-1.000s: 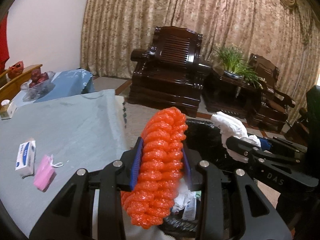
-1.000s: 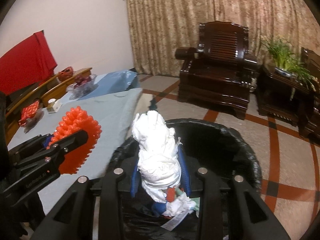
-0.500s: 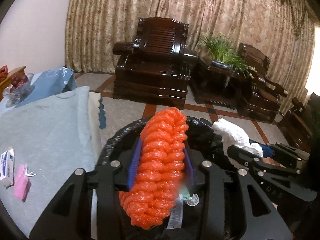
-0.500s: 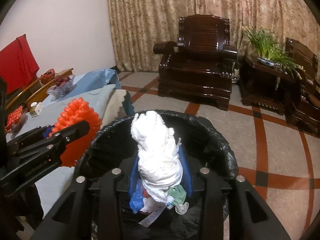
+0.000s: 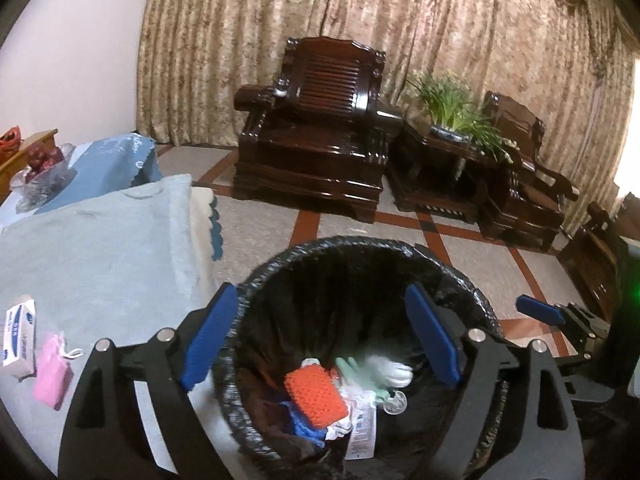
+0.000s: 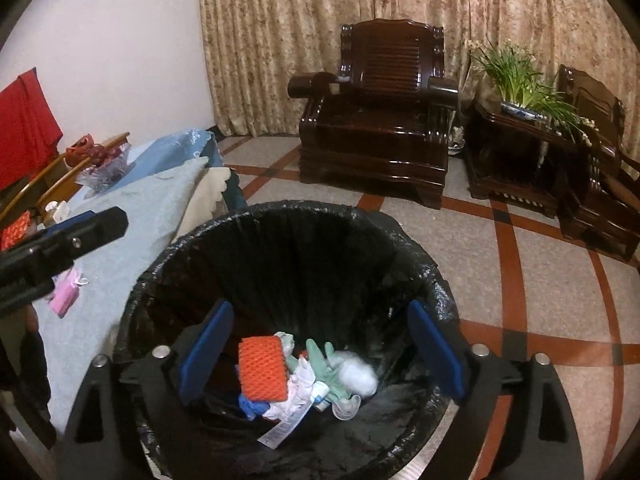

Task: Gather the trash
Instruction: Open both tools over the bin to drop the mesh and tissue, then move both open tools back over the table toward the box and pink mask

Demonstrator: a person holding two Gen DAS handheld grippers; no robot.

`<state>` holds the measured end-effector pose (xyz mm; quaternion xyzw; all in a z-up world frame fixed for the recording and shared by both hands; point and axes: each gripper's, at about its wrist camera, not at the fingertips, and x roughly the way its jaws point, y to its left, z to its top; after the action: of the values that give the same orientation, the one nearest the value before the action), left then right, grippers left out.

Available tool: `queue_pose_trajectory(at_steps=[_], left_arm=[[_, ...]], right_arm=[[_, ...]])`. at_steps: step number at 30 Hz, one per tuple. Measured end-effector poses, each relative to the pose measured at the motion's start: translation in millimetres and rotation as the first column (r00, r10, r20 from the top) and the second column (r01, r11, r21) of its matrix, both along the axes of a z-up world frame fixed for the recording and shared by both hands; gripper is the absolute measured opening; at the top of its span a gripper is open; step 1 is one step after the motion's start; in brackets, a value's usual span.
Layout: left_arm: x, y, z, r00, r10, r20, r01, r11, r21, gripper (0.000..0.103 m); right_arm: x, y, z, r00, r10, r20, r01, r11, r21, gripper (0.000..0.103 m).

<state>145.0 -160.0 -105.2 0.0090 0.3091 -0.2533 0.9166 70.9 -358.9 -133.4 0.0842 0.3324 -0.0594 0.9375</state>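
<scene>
Hovering over the bin (image 5: 362,248), the left gripper (image 5: 320,340) is standing wide apart and empty, and the right gripper (image 6: 320,350) is spread the same way, gripping nothing. Judging from here, either one could be catching the loose black liner (image 6: 420,276) at the rim when pulling away, dragging it off the bin or tipping it. The orange foam net (image 6: 262,368) is lying inside on the heap, ribbed and crumpled, with the white wad (image 6: 358,374) just beside it, blurred. A pink packet (image 5: 52,374) and a small box (image 5: 18,330) are lying on the table cloth (image 5: 100,248), possibly trash remaining.
</scene>
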Motion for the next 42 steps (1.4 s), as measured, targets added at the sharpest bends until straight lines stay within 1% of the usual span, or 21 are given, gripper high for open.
queue_pose_trajectory(at_steps=[4, 10, 16, 22, 27, 32, 37, 42], left_arm=[[-5, 23, 12, 0.999, 0.037, 0.027, -0.037, 0.999, -0.007, 0.089], [-16, 64, 28, 0.992, 0.112, 0.061, -0.112, 0.994, -0.010, 0.090], [-28, 114, 36, 0.974, 0.208, 0.088, -0.208, 0.978, 0.000, 0.091], [-33, 167, 40, 0.945, 0.311, 0.095, -0.314, 0.949, 0.011, 0.091], [-39, 212, 39, 0.917, 0.388, 0.090, -0.391, 0.920, 0.019, 0.091], [-43, 248, 32, 0.890, 0.449, 0.083, -0.453, 0.891, 0.030, 0.091], [-45, 281, 19, 0.860, 0.507, 0.065, -0.510, 0.859, 0.043, 0.091], [-44, 305, 5, 0.840, 0.540, 0.053, -0.542, 0.838, 0.063, 0.091]], right_arm=[[-1, 12, 11, 0.999, 0.023, 0.027, -0.023, 1.000, -0.016, 0.096], [3, 40, 28, 0.994, 0.085, 0.069, -0.085, 0.996, -0.015, 0.097], [12, 74, 38, 0.982, 0.164, 0.090, -0.163, 0.987, -0.019, 0.097], [22, 115, 42, 0.965, 0.245, 0.096, -0.243, 0.970, -0.027, 0.097], [33, 151, 42, 0.948, 0.304, 0.098, -0.304, 0.952, -0.022, 0.097], [45, 192, 41, 0.924, 0.367, 0.102, -0.367, 0.930, -0.024, 0.097], [59, 229, 33, 0.911, 0.403, 0.090, -0.404, 0.915, -0.008, 0.097], [68, 260, 22, 0.898, 0.434, 0.074, -0.435, 0.901, -0.004, 0.097]])
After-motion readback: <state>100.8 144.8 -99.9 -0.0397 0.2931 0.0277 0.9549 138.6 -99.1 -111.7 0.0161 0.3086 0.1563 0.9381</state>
